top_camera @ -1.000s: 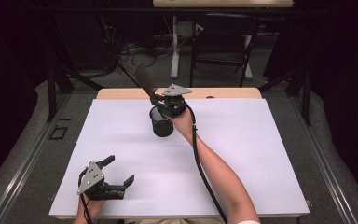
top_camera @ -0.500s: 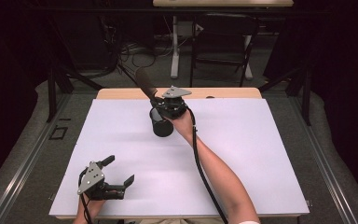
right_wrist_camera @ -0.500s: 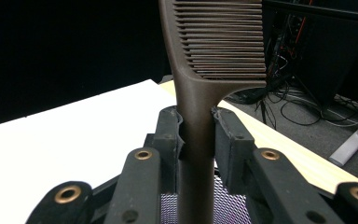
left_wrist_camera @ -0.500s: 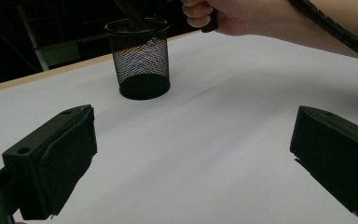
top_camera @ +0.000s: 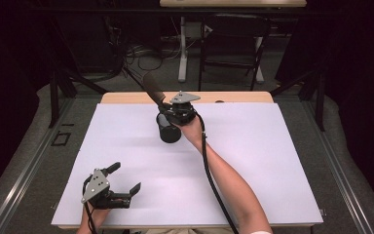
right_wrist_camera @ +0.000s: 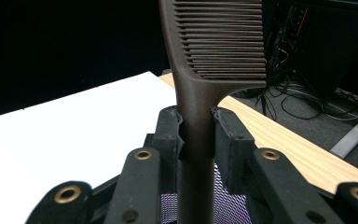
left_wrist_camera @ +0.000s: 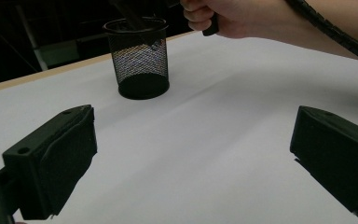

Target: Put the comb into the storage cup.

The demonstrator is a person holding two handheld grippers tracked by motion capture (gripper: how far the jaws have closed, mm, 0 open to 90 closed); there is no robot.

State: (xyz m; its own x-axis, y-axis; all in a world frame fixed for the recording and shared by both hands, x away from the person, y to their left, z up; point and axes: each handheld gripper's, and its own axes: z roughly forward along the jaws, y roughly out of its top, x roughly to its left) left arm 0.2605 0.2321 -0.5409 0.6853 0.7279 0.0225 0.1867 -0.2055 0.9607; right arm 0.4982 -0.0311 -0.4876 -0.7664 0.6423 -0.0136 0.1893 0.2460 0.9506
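Observation:
A dark brown comb (right_wrist_camera: 200,93) stands with its handle down in a black mesh cup (top_camera: 168,128) at the far middle of the white table. My right gripper (top_camera: 168,108) is shut on the comb's handle just above the cup's rim, its pads (right_wrist_camera: 226,140) pressing both sides. The comb's toothed end (top_camera: 151,85) sticks up and away to the left. The left gripper view shows the cup (left_wrist_camera: 140,58) with the handle inside. My left gripper (top_camera: 125,179) rests open near the table's front left edge, nothing between its jaws.
The white sheet (top_camera: 272,161) covers most of the table; a strip of wooden tabletop (top_camera: 238,97) shows at the far edge. Beyond it are cables, table legs and a chair on the floor. The right forearm (top_camera: 224,180) crosses the middle of the table.

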